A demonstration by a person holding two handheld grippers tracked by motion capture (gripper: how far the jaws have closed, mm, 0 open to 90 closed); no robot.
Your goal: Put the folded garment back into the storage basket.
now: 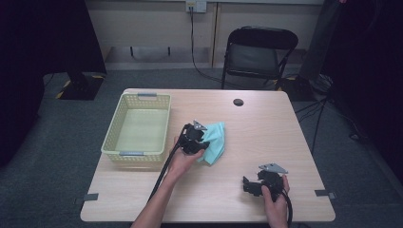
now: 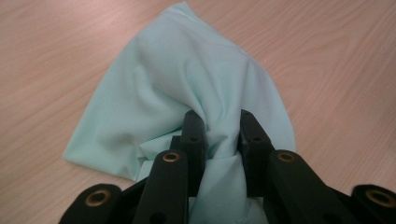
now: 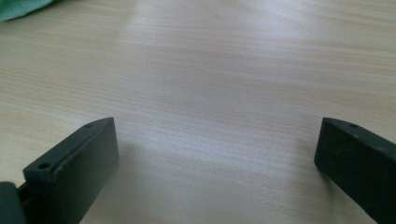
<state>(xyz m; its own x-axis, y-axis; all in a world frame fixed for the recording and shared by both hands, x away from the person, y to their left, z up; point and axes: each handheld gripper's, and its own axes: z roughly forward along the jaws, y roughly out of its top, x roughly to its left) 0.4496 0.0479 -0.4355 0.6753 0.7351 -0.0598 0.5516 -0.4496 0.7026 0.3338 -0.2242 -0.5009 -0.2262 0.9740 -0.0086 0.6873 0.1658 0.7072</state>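
Observation:
A light turquoise cloth (image 1: 216, 139) lies crumpled near the middle of the wooden table (image 1: 266, 128). My left gripper (image 1: 198, 137) is shut on a bunched fold of the cloth (image 2: 187, 88), which is pinched between the two black jaws in the left gripper view. My right gripper (image 1: 252, 185) rests low over the table near the front right edge, jaws wide apart with bare wood between them. In the right gripper view a corner of the cloth (image 3: 18, 9) shows at the top left, far from the right gripper (image 3: 217, 140).
A pale yellow-green mesh basket (image 1: 114, 133) stands on the table's left side, with nothing inside. A small round black disc (image 1: 238, 102) sits near the far edge. A black folding chair (image 1: 256, 52) stands beyond the table.

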